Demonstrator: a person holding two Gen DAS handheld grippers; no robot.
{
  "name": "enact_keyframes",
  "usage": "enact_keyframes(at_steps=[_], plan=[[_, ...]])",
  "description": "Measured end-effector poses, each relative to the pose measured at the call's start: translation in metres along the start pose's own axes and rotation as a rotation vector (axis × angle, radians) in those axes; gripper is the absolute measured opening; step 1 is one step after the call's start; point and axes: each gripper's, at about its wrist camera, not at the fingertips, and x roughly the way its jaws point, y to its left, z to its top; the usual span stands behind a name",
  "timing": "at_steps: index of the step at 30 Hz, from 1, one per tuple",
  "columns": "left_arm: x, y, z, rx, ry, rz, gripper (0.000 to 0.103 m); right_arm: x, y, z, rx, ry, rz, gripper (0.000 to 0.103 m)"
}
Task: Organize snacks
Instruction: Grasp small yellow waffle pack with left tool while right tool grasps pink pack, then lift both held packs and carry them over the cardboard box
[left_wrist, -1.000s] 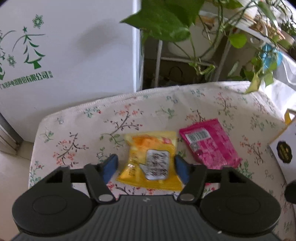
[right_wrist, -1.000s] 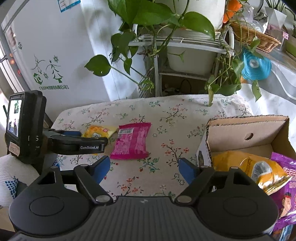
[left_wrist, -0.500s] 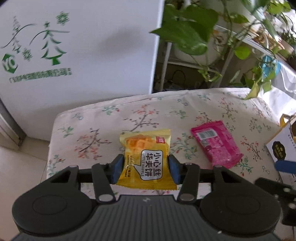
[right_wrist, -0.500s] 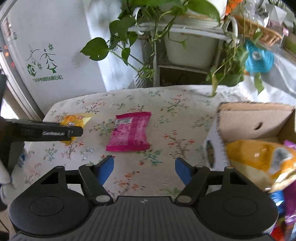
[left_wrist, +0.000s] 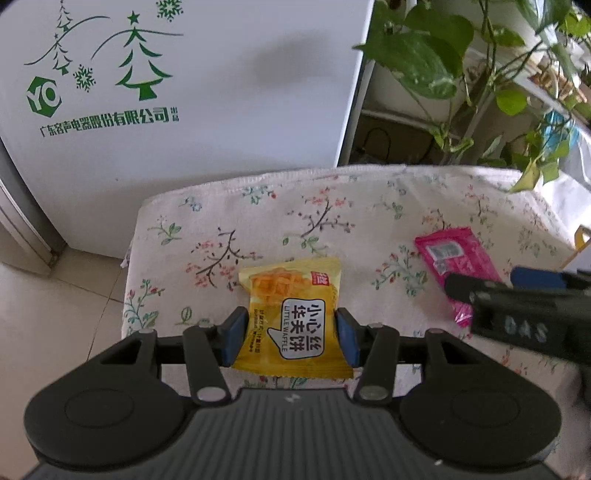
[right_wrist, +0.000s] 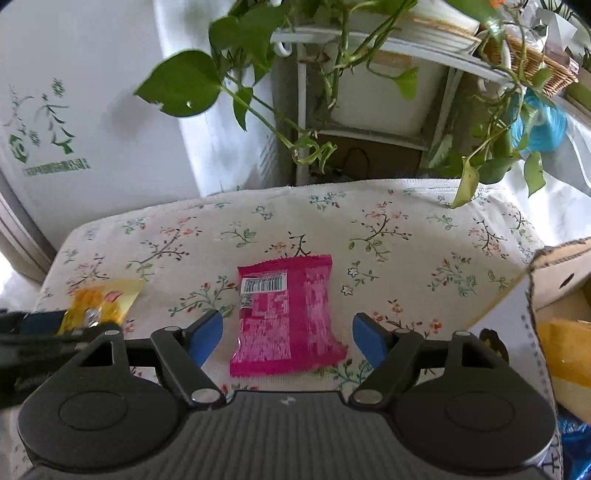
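A yellow waffle packet (left_wrist: 293, 317) is clamped between the blue pads of my left gripper (left_wrist: 291, 334), held above the floral tablecloth (left_wrist: 369, 206). It also shows at the left of the right wrist view (right_wrist: 101, 304). A pink snack packet (right_wrist: 286, 314) lies flat on the cloth between the open fingers of my right gripper (right_wrist: 288, 336), which touch nothing. The pink packet (left_wrist: 454, 266) is to the right in the left wrist view, partly hidden by the right gripper's body.
A cardboard box (right_wrist: 554, 273) with snack bags inside stands at the table's right edge. A white appliance (left_wrist: 184, 92) stands behind the table at the left. A plant stand with trailing leaves (right_wrist: 332, 92) is behind the far edge.
My left gripper closed on the yellow packet and lifted it. My right gripper moved left and forward until its open fingers straddle the pink packet.
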Motion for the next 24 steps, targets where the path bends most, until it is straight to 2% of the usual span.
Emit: enact_keyframes(at_steps=[3, 4, 5, 9, 13, 24], plan=[[-0.001, -0.004, -0.002, 0.033, 0.01, 0.016, 0.05, 0.007, 0.002, 0.001, -0.001, 0.02, -0.022, 0.082], [-0.001, -0.005, -0.002, 0.04, 0.015, 0.015, 0.05, 0.009, 0.002, 0.0, -0.002, 0.029, -0.024, 0.08], [-0.002, -0.005, -0.003, 0.043, 0.019, 0.012, 0.05, 0.012, 0.003, -0.001, -0.003, 0.043, -0.029, 0.074], [-0.007, -0.01, -0.008, 0.059, 0.034, 0.005, 0.05, 0.01, 0.003, -0.004, -0.001, 0.05, -0.029, 0.069], [-0.015, -0.016, -0.011, 0.077, 0.038, -0.006, 0.05, -0.002, 0.0, -0.007, 0.003, 0.086, 0.005, 0.068], [-0.041, -0.035, -0.028, 0.151, 0.01, 0.015, 0.05, -0.048, -0.01, -0.029, 0.023, 0.086, 0.043, 0.068]])
